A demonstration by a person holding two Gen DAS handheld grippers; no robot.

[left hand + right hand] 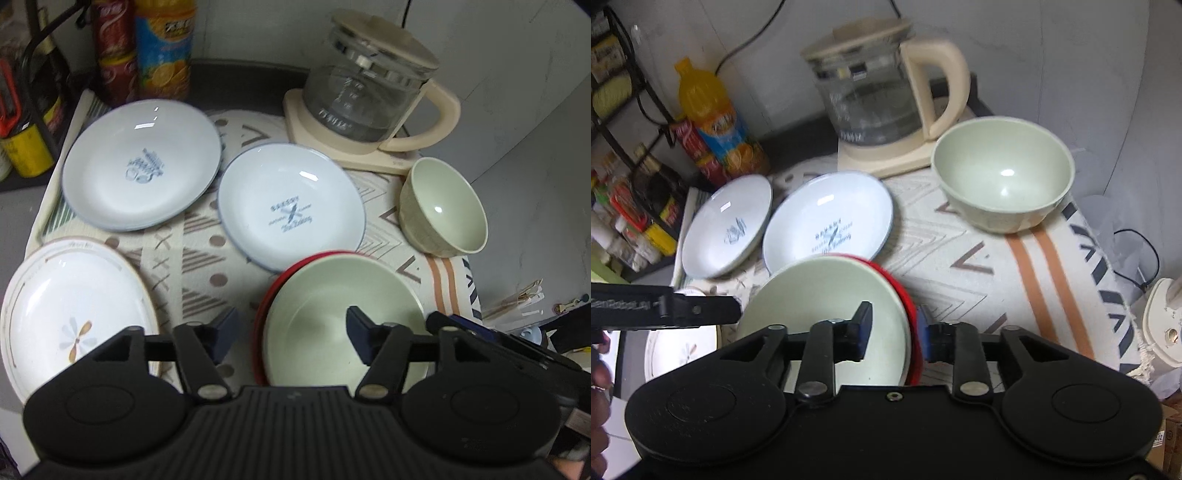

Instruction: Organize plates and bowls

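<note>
A pale green plate (325, 306) lies in a red plate (263, 314) on the patterned cloth (192, 251). My left gripper (291, 334) is open above their left rim, one finger outside and one over the green surface. My right gripper (894, 332) is open around the right rim of the green plate (820, 295) and red plate (908, 295), and its pads stand clear of it. Two white blue-rimmed plates (142, 166) (291, 206) lie behind. A flower-print plate (74, 314) sits at the front left. A green bowl (443, 210) stands at the right.
A glass kettle (369, 81) on a cream base stands at the back right. An orange drink bottle (164, 48) and red cans (114, 48) stand at the back left beside a black rack with jars (635, 206). The cloth's right edge drops off past the bowl (1001, 173).
</note>
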